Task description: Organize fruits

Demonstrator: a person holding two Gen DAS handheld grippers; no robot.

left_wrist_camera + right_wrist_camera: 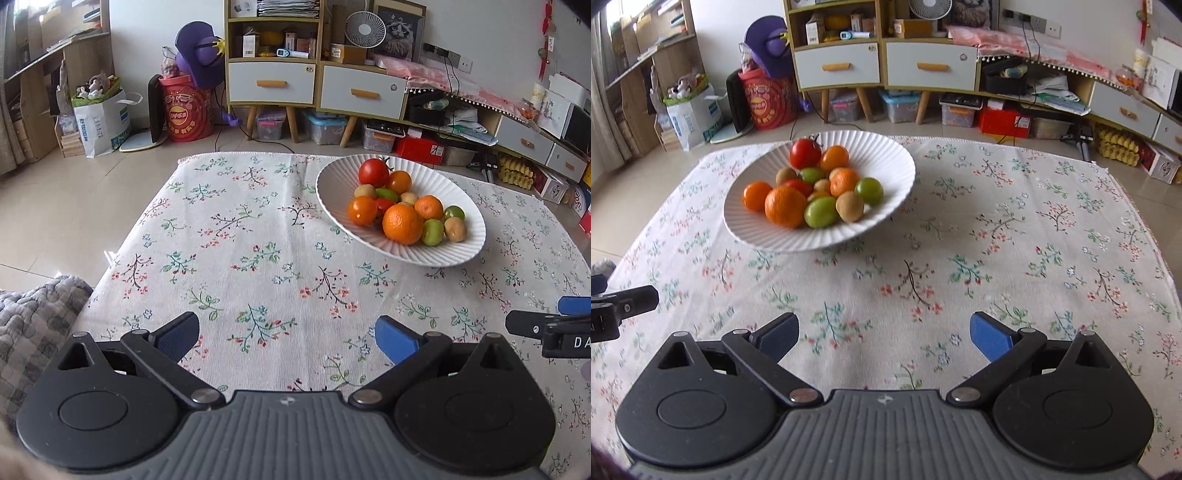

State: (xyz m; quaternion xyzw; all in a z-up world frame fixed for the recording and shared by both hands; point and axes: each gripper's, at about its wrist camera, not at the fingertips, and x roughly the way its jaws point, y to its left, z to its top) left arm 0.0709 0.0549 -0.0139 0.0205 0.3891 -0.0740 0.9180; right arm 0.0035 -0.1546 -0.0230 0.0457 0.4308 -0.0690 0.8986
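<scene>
Fruit [809, 192] lay heaped in the white bowl [886, 155] on the flowered cloth [997, 240]. Left gripper [287, 338] and right gripper [884, 336] hovered near the bowl, fingers spread, empty. Sorting looked finished, or the heap awaited sorting.

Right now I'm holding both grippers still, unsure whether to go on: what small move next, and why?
Probably none beyond a check: all visible fruit sits in the white bowl, none on the tablecloth. Both the left hand-held gripper and right hand-held gripper are open and empty. That fits fruit gathered, or awaiting sorting.
</scene>
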